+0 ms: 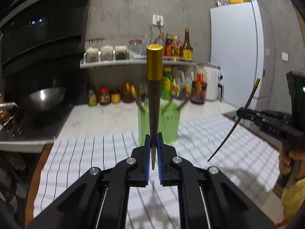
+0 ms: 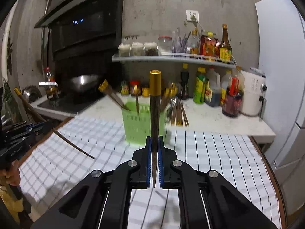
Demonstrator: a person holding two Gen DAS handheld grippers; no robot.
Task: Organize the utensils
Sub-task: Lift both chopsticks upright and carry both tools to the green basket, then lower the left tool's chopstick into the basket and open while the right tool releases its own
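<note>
My left gripper [image 1: 154, 136] is shut on a dark chopstick [image 1: 154, 103] with a gold cap, held upright above the checked cloth [image 1: 85, 152]. My right gripper [image 2: 154, 139] is shut on a matching gold-capped chopstick [image 2: 154, 105]. Each gripper shows in the other's view, the right gripper [image 1: 240, 112] with its chopstick [image 1: 236, 126] at the right edge, the left gripper [image 2: 49, 126] with its chopstick [image 2: 63, 139] at the left edge. A green slotted holder [image 2: 141, 126] stands ahead on the cloth with several gold-capped chopsticks [image 2: 108, 93] in it; it also shows in the left wrist view [image 1: 169, 126].
A bundle of chopsticks and cutlery [image 2: 177, 112] lies on the white counter [image 2: 219, 122] behind the holder. Sauce bottles and jars [image 2: 209, 89] line the wall under a shelf [image 2: 171, 59]. A wok [image 2: 83, 82] sits on the stove at left. A white fridge [image 2: 282, 76] stands at right.
</note>
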